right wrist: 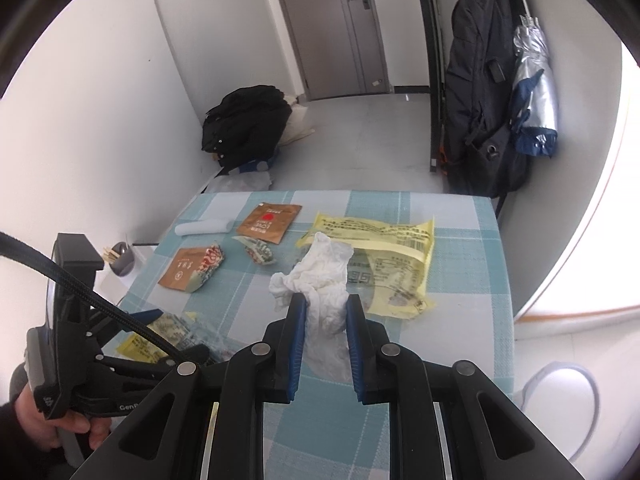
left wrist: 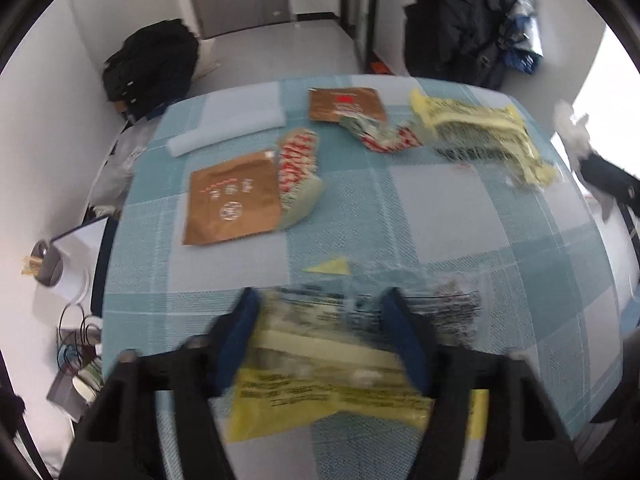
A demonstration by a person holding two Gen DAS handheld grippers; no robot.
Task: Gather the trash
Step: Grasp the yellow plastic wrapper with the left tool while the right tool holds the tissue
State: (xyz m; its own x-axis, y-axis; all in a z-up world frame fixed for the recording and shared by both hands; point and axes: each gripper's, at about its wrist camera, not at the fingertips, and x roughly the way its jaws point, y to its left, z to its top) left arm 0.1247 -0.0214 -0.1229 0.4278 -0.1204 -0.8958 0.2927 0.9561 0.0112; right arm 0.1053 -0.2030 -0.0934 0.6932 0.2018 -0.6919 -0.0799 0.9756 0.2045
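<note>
Right gripper [right wrist: 326, 304] is clamping a crumpled white tissue [right wrist: 320, 268] above the checked tablecloth [right wrist: 460, 280]. Left gripper [left wrist: 320, 300] is straddling a yellow plastic wrapper [left wrist: 320, 368] at 6 o'clock, jaws apart; whether pads are pressing is unclear.

Two brown sachets [right wrist: 269, 222] [right wrist: 182, 271], two yellow wrappers [right wrist: 384, 256] [right wrist: 160, 340], two red-patterned wrappers [right wrist: 210, 262] [right wrist: 260, 251] (both crumpled), one tissue [right wrist: 320, 276].

"LOVE" printed upside down beneath a red mark on the far brown paper packet [right wrist: 269, 222]; "Cen" in white on the black left gripper's body [right wrist: 124, 406].
</note>
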